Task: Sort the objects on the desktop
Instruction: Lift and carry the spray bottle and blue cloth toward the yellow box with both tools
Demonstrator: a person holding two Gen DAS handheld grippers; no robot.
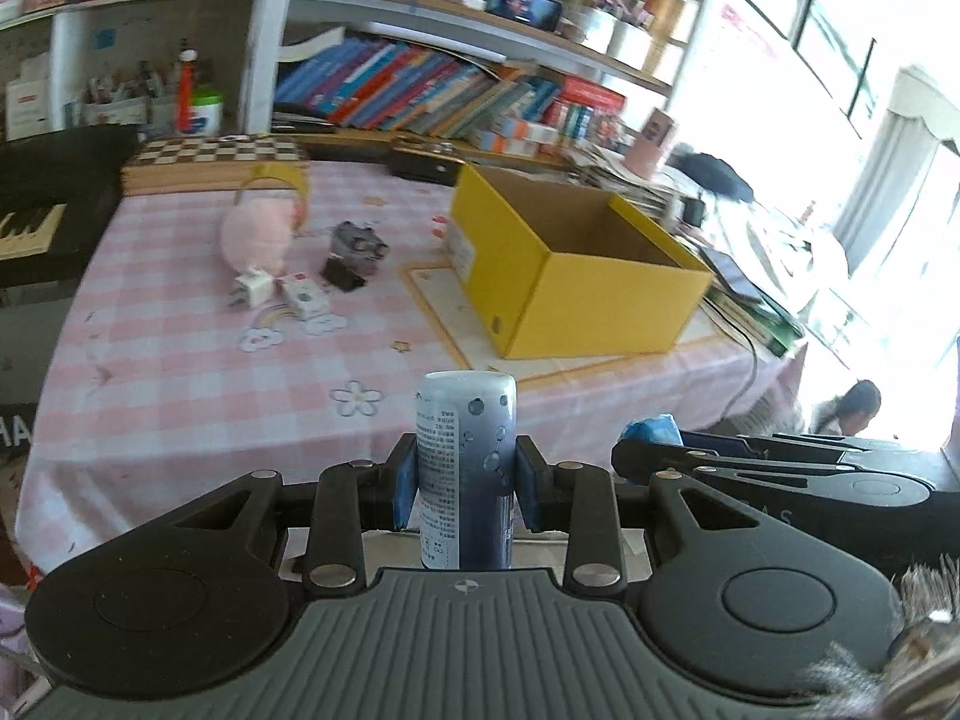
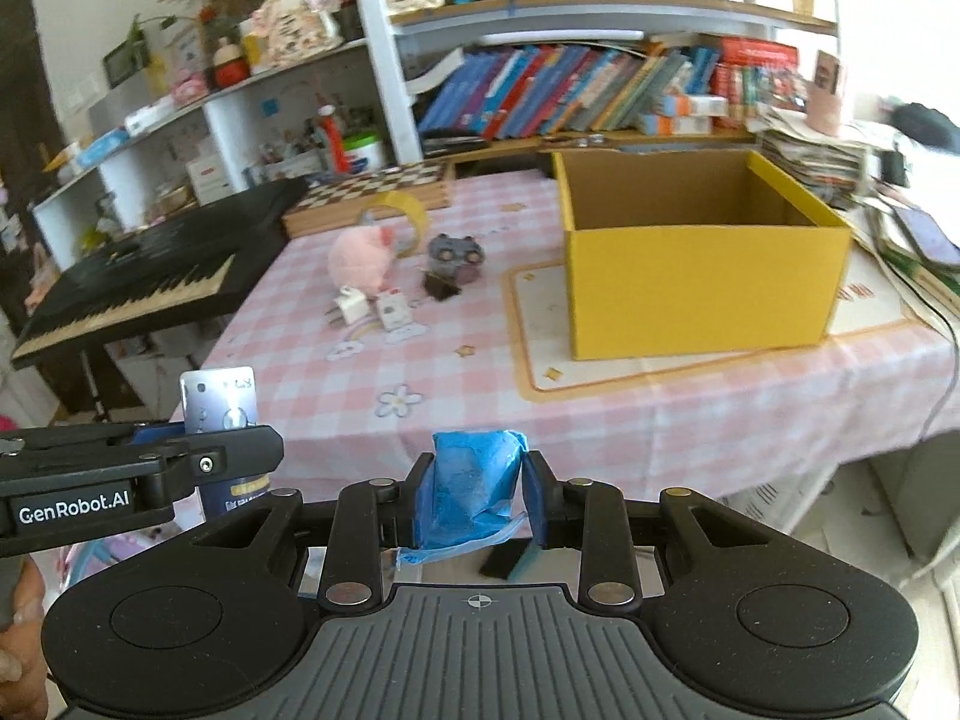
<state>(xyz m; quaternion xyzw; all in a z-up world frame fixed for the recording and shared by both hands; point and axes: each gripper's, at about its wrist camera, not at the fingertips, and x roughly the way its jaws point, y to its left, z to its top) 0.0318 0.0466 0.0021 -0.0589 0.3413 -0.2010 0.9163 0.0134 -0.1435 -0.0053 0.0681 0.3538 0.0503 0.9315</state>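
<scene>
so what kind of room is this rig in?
Likely a home study or living room: crowded bookshelves, an electronic keyboard beside a table with a pink checked tablecloth, and a chessboard.

Left hand-held gripper point(image 1: 465, 483), right hand-held gripper point(image 2: 477, 495): both clamped.

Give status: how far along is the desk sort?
Done: nothing visible inside the yellow cardboard box. In hand: left gripper clamps a blue-and-white cylindrical can; right gripper clamps a crumpled blue packet. Left: pink plush toy, white charger plug, small grey toy.
</scene>
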